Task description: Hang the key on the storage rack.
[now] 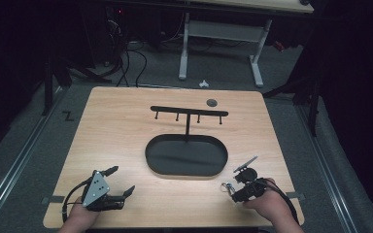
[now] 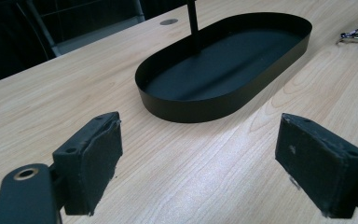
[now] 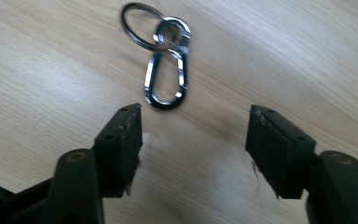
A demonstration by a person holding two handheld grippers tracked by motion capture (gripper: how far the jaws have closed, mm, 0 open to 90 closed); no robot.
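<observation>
A silver carabiner with a key ring lies flat on the wooden table, just ahead of my right gripper's open jaws. In the high view the carabiner sits at the right gripper's tips, near the front right edge. My left gripper rests open and empty at the front left. A black oval tray stands mid-table with a T-shaped hook rack rising from its far side. Seen from the left gripper, the tray is ahead and the carabiner far right.
A grey round cap is set into the table behind the rack. Beyond the table's far edge stand white desk legs and floor cables. Bare wood lies left of the tray.
</observation>
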